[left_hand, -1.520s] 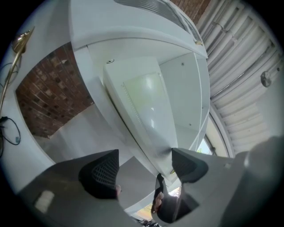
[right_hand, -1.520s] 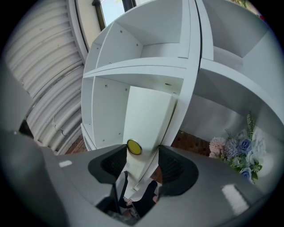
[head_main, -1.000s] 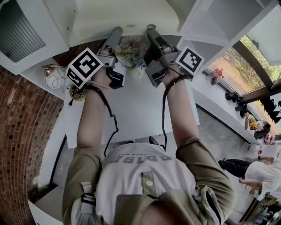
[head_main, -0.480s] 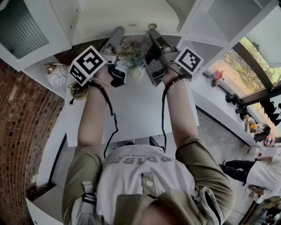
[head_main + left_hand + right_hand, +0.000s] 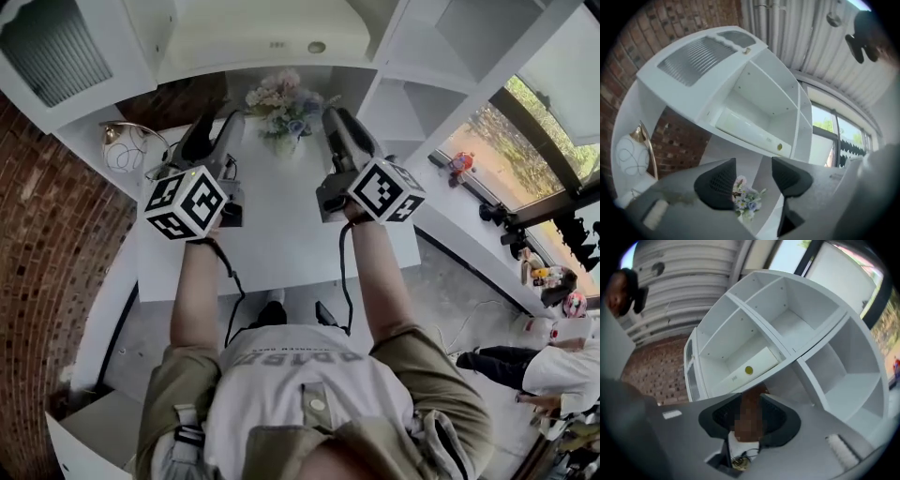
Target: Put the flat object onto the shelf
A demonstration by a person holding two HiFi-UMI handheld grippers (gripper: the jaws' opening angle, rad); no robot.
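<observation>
A flat white box (image 5: 262, 37) with a yellow dot lies on the shelf above the table; it also shows as the box (image 5: 745, 129) and the box (image 5: 750, 364) in the two gripper views. Both grippers hover over the white table (image 5: 281, 234), below and short of the shelf. My left gripper (image 5: 217, 127) (image 5: 752, 171) is closing, with a clear gap and nothing between the jaws. My right gripper (image 5: 336, 120) (image 5: 750, 404) is opening from a narrow gap. Only a brown blurred strip shows through that gap, and I see nothing gripped.
A small vase of flowers (image 5: 281, 108) (image 5: 745, 199) stands at the back of the table between the grippers. A white globe ornament (image 5: 124, 150) with a gold frame sits at the left by the brick wall. Open white shelf compartments (image 5: 441, 37) rise at the right. A person (image 5: 562, 366) is at the far right.
Both grippers have drawn back from the shelf edge toward me, over the table. The left jaws have narrowed. The white box stays on the shelf.
</observation>
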